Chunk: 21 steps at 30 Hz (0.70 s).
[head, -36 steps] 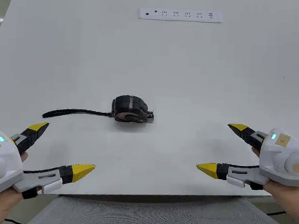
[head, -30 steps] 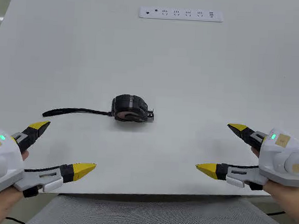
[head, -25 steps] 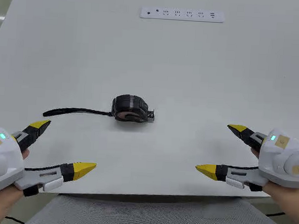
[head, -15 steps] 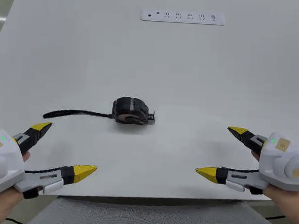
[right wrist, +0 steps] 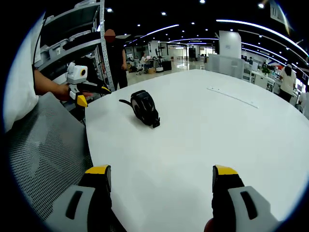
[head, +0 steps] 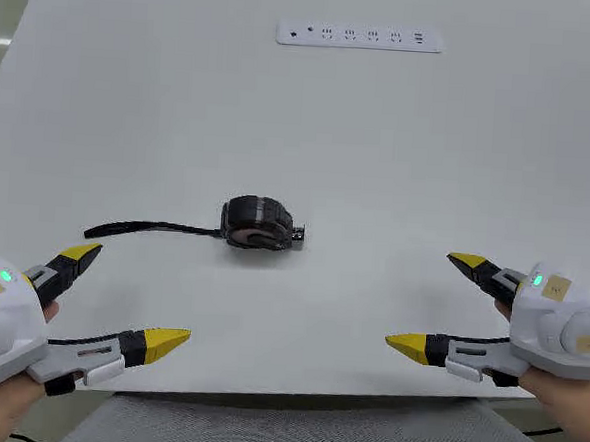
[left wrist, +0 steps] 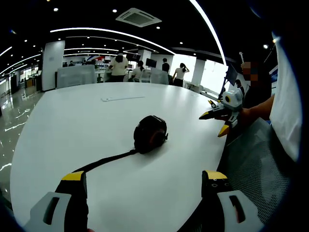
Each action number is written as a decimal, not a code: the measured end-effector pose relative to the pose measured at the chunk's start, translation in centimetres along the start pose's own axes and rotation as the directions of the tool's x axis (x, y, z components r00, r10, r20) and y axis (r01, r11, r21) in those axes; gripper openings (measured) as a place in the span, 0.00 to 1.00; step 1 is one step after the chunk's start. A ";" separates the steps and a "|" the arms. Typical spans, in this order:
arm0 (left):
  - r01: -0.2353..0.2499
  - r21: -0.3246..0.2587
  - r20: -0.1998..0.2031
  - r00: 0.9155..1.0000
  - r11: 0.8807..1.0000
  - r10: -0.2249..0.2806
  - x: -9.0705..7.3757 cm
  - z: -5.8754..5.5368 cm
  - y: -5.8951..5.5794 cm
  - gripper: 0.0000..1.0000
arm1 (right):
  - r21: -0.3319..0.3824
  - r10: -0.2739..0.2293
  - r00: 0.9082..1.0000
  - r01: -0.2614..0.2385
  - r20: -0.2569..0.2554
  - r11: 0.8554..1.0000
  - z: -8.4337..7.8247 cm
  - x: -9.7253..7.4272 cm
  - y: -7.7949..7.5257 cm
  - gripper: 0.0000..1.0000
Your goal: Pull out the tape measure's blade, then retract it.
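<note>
Black, hard-shelled and compact, the tape measure (head: 259, 224) sits near the middle of the white table (head: 409, 158). Its wrist strap (head: 144, 229) trails off to the left, and a small dark tab at its right end is probably the blade's hook (head: 297, 233), though it is too small to be sure. Judging by its build, the case should be rigid and fairly dense for its size, so it can be pinched firmly across its broad sides without harm. The blade would be thin, springy steel that pulls back hard, best taken by the hook alone and let in slowly. The limp strap offers no control and is a poor place to hold. Both claws are released, jaws spread wide and holding nothing. The left gripper (head: 140, 292) hovers at the near left edge of the table and the right gripper (head: 420, 299) at the near right edge. Each is well apart from the tape measure, which lies farther in and between them, somewhat nearer the left one. With the strap end toward the left gripper and the hook end toward the right, the natural split would be left on the case and right on the hook.
</note>
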<state>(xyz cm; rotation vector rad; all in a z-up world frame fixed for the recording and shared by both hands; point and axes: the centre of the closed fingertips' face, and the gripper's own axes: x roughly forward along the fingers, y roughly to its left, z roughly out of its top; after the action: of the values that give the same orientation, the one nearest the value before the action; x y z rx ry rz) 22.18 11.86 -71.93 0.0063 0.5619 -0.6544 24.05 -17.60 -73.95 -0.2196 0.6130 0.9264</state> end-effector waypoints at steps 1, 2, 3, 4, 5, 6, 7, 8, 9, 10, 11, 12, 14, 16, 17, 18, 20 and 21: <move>0.001 0.001 0.000 1.000 1.000 -0.001 0.0 0.0 0.0 0.96 | -0.001 0.000 1.000 0.000 0.000 1.000 0.0 0.0 0.0 0.82; 0.003 0.006 0.002 1.000 1.000 -0.003 0.1 0.1 0.0 0.95 | -0.003 0.000 1.000 0.000 0.001 1.000 0.0 0.0 0.0 0.82; 0.005 0.007 0.003 1.000 1.000 -0.005 0.1 0.1 -0.1 0.95 | -0.002 0.000 1.000 0.000 0.001 1.000 0.0 0.0 0.0 0.82; 0.006 0.007 0.003 1.000 1.000 -0.006 0.2 0.1 -0.1 0.95 | -0.003 0.001 1.000 -0.001 0.000 1.000 0.0 0.0 0.0 0.82; 0.007 0.010 0.003 1.000 1.000 -0.007 0.2 0.1 -0.1 0.95 | -0.005 0.000 1.000 0.000 0.000 1.000 -0.1 0.1 -0.1 0.82; 0.009 0.012 0.003 1.000 1.000 -0.009 0.3 0.2 -0.1 0.95 | -0.005 0.001 1.000 -0.001 0.000 1.000 -0.1 0.1 -0.1 0.82; 0.011 0.014 0.005 1.000 1.000 -0.011 0.3 0.3 -0.1 0.95 | -0.004 0.003 1.000 -0.003 0.000 1.000 -0.1 0.1 -0.1 0.82; 0.012 0.014 0.005 1.000 1.000 -0.012 0.3 0.3 -0.1 0.95 | -0.004 0.003 1.000 -0.003 0.000 1.000 -0.1 0.2 -0.1 0.81; 0.012 0.014 0.005 1.000 1.000 -0.012 0.4 0.3 -0.1 0.95 | -0.005 0.004 1.000 -0.004 0.000 1.000 -0.1 0.3 -0.1 0.81; 0.014 0.015 0.005 1.000 1.000 -0.014 0.4 0.3 0.0 0.95 | -0.005 0.006 1.000 -0.006 0.001 1.000 -0.1 0.4 0.0 0.81; 0.016 0.014 0.005 1.000 1.000 -0.016 0.5 0.3 -0.1 0.95 | -0.006 0.007 1.000 -0.007 0.003 1.000 0.0 0.5 0.0 0.81; 0.017 0.015 0.004 1.000 1.000 -0.017 0.7 0.3 0.0 0.95 | -0.006 0.009 1.000 -0.009 0.005 1.000 0.0 0.6 0.0 0.81; 0.025 0.017 0.003 1.000 1.000 -0.025 1.0 0.3 -0.2 0.95 | -0.008 0.014 1.000 -0.014 0.004 1.000 0.0 0.8 0.1 0.80; 0.033 0.023 0.001 0.999 0.999 -0.033 1.3 0.4 -0.4 0.95 | -0.014 0.021 1.000 -0.021 0.002 1.000 0.0 1.2 0.1 0.80; 0.038 0.025 0.001 0.999 0.999 -0.038 1.5 0.4 -0.5 0.95 | -0.018 0.025 1.000 -0.025 0.000 1.000 0.1 1.3 0.2 0.80; 0.040 0.026 0.002 0.999 0.999 -0.040 1.7 0.5 -0.5 0.95 | -0.020 0.028 1.000 -0.027 0.001 0.999 0.2 1.4 0.2 0.80; 0.048 0.027 0.002 0.999 0.998 -0.048 2.0 0.6 -0.7 0.94 | -0.026 0.032 0.999 -0.032 0.001 0.999 0.4 1.7 0.2 0.79; 0.049 0.028 0.003 0.999 0.998 -0.050 2.1 0.6 -0.7 0.94 | -0.027 0.034 0.999 -0.034 0.002 0.999 0.4 1.8 0.1 0.79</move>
<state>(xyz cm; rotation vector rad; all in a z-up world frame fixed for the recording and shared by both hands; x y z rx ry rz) 23.44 9.98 -72.35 0.0174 0.5511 -0.7103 24.94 -16.08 -74.64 -0.2327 0.6038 0.9679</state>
